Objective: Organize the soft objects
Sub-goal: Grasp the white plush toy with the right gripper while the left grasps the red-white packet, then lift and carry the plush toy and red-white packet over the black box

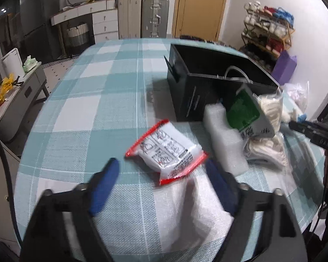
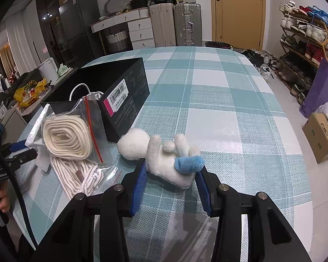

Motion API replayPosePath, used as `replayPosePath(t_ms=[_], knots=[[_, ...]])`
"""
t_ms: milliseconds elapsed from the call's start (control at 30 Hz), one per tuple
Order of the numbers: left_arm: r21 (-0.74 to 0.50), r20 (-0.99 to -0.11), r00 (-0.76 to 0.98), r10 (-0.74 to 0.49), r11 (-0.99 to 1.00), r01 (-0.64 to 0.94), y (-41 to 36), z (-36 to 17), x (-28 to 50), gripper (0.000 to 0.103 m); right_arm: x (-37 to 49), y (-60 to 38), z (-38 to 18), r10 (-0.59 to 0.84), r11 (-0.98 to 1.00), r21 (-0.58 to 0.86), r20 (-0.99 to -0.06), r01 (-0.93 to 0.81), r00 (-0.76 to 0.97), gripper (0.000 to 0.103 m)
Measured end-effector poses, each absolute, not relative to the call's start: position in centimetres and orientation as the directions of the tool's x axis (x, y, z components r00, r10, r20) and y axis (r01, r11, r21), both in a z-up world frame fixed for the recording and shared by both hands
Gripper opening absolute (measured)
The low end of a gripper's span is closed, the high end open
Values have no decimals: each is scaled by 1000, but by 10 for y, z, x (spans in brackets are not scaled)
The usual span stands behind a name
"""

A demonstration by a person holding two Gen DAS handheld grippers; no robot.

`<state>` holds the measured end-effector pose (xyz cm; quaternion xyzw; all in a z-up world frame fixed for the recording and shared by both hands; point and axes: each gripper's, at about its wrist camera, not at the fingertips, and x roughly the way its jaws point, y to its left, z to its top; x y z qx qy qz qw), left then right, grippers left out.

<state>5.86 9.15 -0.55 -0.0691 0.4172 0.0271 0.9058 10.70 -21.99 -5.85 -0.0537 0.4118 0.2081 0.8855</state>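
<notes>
My left gripper is open just short of a white packet with red edges lying on the checked tablecloth; its fingers stand on either side of the packet's near end. My right gripper has its blue pads against both sides of a white plush toy with a blue foot. An open black box stands beyond, also in the right wrist view. Bagged cream cords, a white foam block and a green-labelled pack lie by the box.
The table carries a teal and white checked cloth. A white cable lies in the box. A shoe rack, a purple bag and a cardboard box stand on the floor to the right.
</notes>
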Motion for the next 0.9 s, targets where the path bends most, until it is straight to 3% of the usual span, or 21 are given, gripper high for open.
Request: replayPosePath(t_ms=[367,467,533,700,900], knots=[[-105,-788,616,-3,986,-129,93,-14,90,89,107,-219,-59,327,907,78,-749,-414,576,44],[-85,-789,615,0,990,-108,87,-17,90,80,106,-220,-58,328,907,78,-748,-414,577,44],[-78,-781,624,-1,992,-97,84,-15,86,67,106,-220,-57,329,907,79,-747,-414,578,44],[-59,-776,631,3,995,-77,81,-12,79,60,105,-220,-55,332,905,78,-742,-417,582,44],[-69,-754,657,-4,995,-72,82,-3,69,60,100,-218,-47,348,899,76,-721,-430,600,44]])
